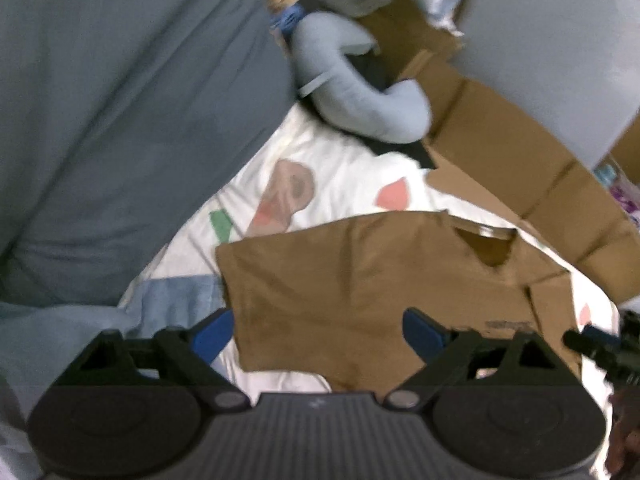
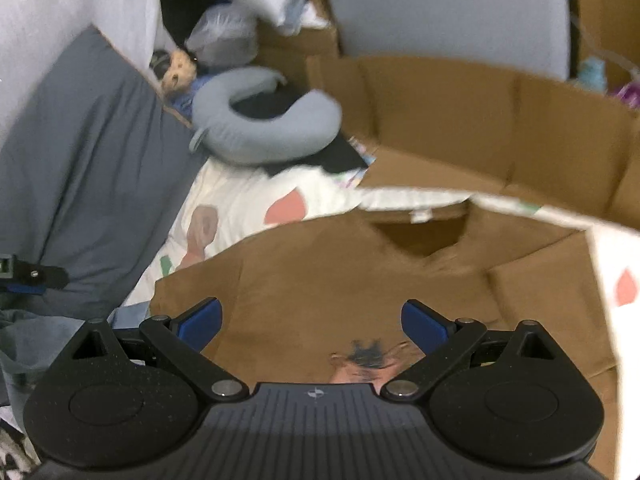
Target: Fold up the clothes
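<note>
brown t-shirt (image 2: 340, 272) lies flat, neckline away, ready for folding. left gripper (image 1: 318, 330) and right gripper (image 2: 312, 322) both spread wide above it, pinching nothing.

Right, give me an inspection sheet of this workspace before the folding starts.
Surface: white patterned sheet, partly covered.
Job's things: brown T-shirt spread flat, neckline away from the grippers, print near its hem.
Clutter: grey neck pillow, doll, flattened cardboard, grey bedding.
Grippers: left gripper and right gripper open above the shirt, nothing between the fingers.
Cables: nothing seen.
Surroundings: plastic bags behind; images blurred.
</note>
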Motion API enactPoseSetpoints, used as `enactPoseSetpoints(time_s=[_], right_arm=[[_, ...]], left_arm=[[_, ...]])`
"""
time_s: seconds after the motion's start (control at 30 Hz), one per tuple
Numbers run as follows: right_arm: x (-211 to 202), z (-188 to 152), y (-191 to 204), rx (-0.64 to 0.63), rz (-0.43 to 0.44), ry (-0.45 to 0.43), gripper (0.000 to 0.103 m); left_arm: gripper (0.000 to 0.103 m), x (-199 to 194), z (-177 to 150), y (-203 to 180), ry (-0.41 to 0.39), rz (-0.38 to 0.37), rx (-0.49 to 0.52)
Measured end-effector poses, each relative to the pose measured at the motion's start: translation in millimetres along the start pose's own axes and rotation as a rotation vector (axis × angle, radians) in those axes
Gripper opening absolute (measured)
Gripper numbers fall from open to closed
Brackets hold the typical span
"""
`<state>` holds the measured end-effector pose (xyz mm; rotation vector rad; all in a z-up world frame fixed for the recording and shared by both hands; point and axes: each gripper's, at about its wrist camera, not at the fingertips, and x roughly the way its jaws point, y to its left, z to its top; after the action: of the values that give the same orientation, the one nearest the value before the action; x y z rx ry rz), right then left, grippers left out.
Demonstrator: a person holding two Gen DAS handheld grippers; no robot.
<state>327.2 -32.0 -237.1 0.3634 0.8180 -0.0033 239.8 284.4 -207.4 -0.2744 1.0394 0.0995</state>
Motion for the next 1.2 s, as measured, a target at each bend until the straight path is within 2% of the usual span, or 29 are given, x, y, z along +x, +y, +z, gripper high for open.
enactPoseSetpoints(time_s=[0.1, 0.13, 0.2, 0.23, 0.33, 0.47, 0.57, 0.67, 0.7, 0.8, 0.93, 1.0, 1.2], right_arm=[[30, -23, 11, 0.012, 0.032, 0.026, 0.097], [39, -31, 14, 0.007, 0.044, 0.033, 0.096], [50, -45, 18, 0.011, 0.073, 0.047, 0.084], [55, -51, 19, 0.02, 0.086, 0.047, 0.082], [69, -66, 25, 0.031, 0.096, 0.07, 0.081], [79, -82, 37, -0.006, 0.103, 0.083, 0.08], [81, -91, 47, -0.051, 0.111, 0.08, 0.08], [84, -98, 57, -0.089, 0.114, 0.078, 0.079], [84, -100, 60, -0.097, 0.113, 0.077, 0.075], [87, -101, 68, -0.14, 0.089, 0.079, 0.073], [96, -99, 73, -0.162, 0.056, 0.106, 0.066], [98, -98, 74, -0.162, 0.046, 0.116, 0.061], [100, -96, 83, -0.188, 0.036, 0.128, 0.061]], left_arm=[[0.087, 22, -9, 16, -0.005, -0.001, -0.038], [0.082, 27, -13, 19, -0.009, -0.002, -0.039], [0.074, 38, -24, 26, -0.016, 0.002, -0.03], [0.073, 43, -28, 29, -0.01, 0.004, -0.02], [0.073, 61, -45, 39, -0.005, 0.008, 0.008], [0.069, 82, -64, 53, 0.004, -0.032, -0.024], [0.068, 91, -75, 61, -0.019, -0.039, -0.034], [0.065, 99, -80, 71, -0.029, -0.045, -0.104], [0.064, 101, -81, 74, -0.033, -0.042, -0.115], [0.062, 107, -84, 79, -0.045, -0.049, -0.127], [0.058, 119, -89, 86, -0.048, -0.059, -0.182], [0.053, 129, -93, 87, -0.025, -0.066, -0.196], [0.044, 147, -103, 91, 0.019, -0.087, -0.263]])
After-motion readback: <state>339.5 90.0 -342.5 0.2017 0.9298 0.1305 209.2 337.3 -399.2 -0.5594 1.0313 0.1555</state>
